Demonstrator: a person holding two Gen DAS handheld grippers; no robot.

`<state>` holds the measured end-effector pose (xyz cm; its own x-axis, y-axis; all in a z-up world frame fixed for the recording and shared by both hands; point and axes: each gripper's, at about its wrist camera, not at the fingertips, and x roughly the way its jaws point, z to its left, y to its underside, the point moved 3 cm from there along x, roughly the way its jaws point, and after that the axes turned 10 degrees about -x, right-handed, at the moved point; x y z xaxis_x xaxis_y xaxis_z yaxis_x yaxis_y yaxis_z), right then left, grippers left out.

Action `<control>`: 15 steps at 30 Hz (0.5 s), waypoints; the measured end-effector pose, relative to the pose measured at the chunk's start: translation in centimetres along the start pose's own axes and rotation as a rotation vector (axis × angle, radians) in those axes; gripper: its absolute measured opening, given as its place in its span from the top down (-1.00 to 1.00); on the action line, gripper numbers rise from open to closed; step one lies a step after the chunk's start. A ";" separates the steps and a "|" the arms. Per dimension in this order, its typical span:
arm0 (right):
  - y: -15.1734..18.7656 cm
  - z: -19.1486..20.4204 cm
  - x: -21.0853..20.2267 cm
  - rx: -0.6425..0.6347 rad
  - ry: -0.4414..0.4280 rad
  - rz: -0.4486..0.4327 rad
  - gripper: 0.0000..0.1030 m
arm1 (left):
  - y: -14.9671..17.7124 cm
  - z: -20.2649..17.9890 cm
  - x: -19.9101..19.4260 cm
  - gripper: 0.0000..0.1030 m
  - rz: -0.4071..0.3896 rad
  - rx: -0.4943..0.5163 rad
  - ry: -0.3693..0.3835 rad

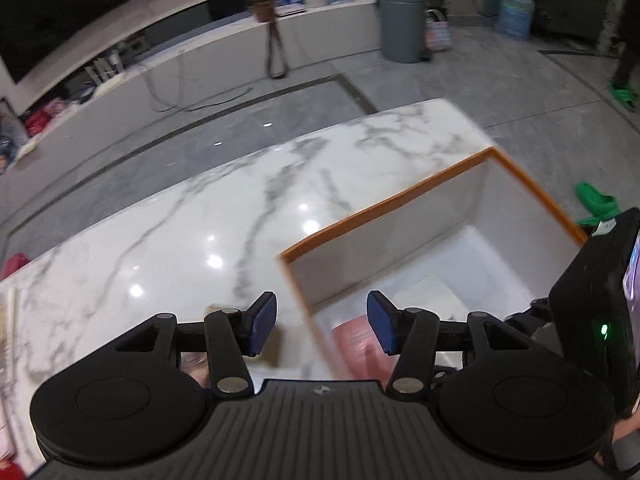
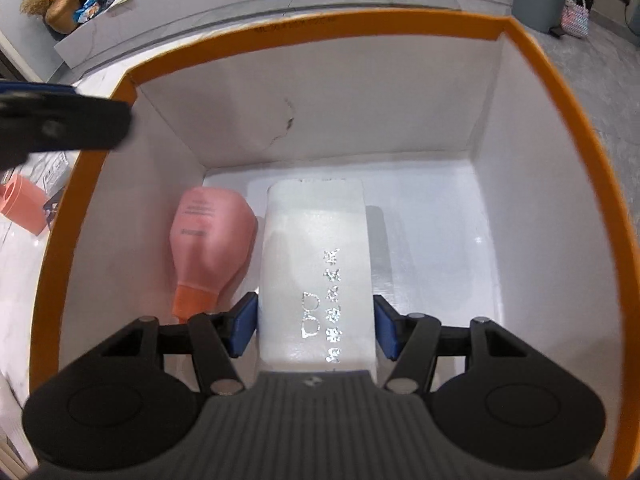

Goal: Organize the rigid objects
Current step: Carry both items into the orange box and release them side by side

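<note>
Right gripper [image 2: 316, 326] pinches white box [image 2: 316, 264], long axis straight ahead, low inside orange-rimmed carton [image 2: 560, 92]; pink bottle [image 2: 212, 240] just left. Left gripper [image 1: 322, 324] spread, empty, above carton edge.

Both grippers, left gripper [image 1: 322, 326] and right gripper [image 2: 316, 326], are black with blue ribbed pads (silver rivets).

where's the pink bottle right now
In the right wrist view the pink bottle lies on the floor of the orange-rimmed box, left of the white pack.
</note>
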<state>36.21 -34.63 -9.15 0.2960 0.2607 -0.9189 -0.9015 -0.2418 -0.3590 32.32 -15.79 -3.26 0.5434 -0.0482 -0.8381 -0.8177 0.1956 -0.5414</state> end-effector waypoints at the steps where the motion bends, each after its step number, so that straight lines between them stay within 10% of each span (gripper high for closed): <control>1: -0.1 0.3 0.2 -0.001 -0.010 0.005 -0.16 | 0.3 0.3 0.2 -0.20 0.014 -0.004 -0.015; 15: 0.2 0.0 -0.2 -0.020 -0.025 0.015 -0.21 | 2.6 0.9 2.0 0.65 0.124 -0.058 0.147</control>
<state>35.97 -34.69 -9.02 0.2748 0.2797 -0.9199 -0.8991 -0.2642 -0.3489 31.43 -14.49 -6.33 0.4082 -0.1702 -0.8969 -0.8883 0.1526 -0.4332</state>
